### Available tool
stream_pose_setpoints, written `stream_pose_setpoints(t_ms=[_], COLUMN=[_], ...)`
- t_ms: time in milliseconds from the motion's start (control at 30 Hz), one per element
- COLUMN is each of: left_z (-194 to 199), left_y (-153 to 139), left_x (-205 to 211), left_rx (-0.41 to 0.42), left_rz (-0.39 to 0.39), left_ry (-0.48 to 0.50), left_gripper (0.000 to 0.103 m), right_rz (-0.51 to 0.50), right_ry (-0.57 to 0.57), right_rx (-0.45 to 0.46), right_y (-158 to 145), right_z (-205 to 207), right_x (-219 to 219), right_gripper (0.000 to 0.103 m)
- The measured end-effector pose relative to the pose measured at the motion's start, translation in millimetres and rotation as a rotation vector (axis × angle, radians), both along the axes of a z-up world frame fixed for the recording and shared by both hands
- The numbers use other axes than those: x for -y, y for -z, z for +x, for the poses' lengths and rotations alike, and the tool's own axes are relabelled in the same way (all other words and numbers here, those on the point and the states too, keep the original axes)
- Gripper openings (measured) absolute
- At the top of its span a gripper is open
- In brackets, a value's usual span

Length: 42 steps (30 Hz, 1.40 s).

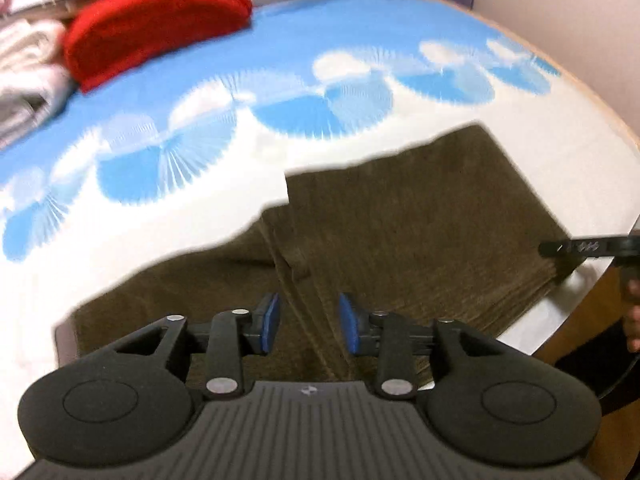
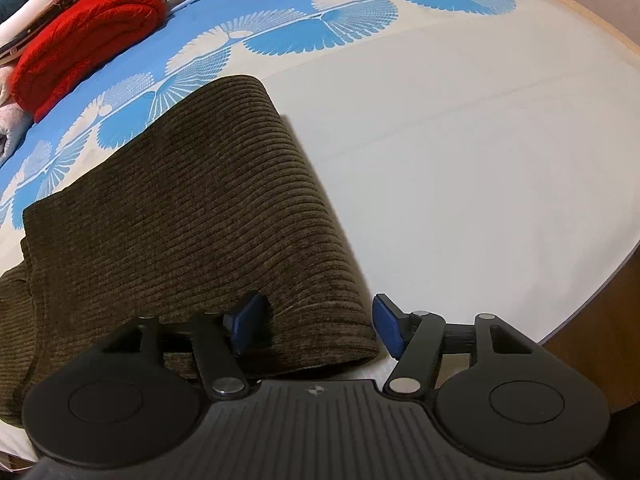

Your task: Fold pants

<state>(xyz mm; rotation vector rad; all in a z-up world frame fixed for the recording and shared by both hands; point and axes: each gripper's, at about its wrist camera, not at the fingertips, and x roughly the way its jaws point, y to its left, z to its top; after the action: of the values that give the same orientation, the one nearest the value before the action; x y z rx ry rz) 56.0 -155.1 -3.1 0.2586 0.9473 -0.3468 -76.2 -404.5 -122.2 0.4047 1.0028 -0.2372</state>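
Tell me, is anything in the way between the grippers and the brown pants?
Nothing visible. The left gripper is right above the brown pants with open jaws, and the right gripper is open around their folded edge. The red sweater lies far off on the bed.

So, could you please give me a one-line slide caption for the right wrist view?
Open right tongs straddle the folded edge of olive corduroy pants on a blue-and-white bedspread.

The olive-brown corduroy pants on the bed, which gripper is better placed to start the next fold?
Probably the right gripper: its open fingers straddle the near corner of the olive-brown corduroy pants. The left gripper hangs open above mid-fabric, with no edge between its fingers.
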Motion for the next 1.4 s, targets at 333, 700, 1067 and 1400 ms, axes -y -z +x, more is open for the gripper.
stream_pose_setpoints(t_ms=[333, 700, 1067, 1400], left_z=[-29, 8, 16, 7], left_y=[62, 98, 101, 95], left_x=[5, -1, 6, -3], left_rx=[-0.085, -0.243, -0.231, -0.223], left_rz=[-0.079, 0.003, 0.007, -0.002], left_ry=[-0.149, -0.212, -0.217, -0.237], left_gripper=[0.04, 0.034, 0.034, 0.036], right_rz=[-0.002, 0.023, 0.022, -0.027], right_ry=[-0.019, -0.036, -0.041, -0.068], right_rx=[0.005, 0.023, 0.019, 0.056], right_y=[3, 5, 8, 1], right_z=[1, -3, -1, -3], right_x=[-3, 3, 2, -8], right_gripper=[0.067, 0.067, 0.068, 0.045])
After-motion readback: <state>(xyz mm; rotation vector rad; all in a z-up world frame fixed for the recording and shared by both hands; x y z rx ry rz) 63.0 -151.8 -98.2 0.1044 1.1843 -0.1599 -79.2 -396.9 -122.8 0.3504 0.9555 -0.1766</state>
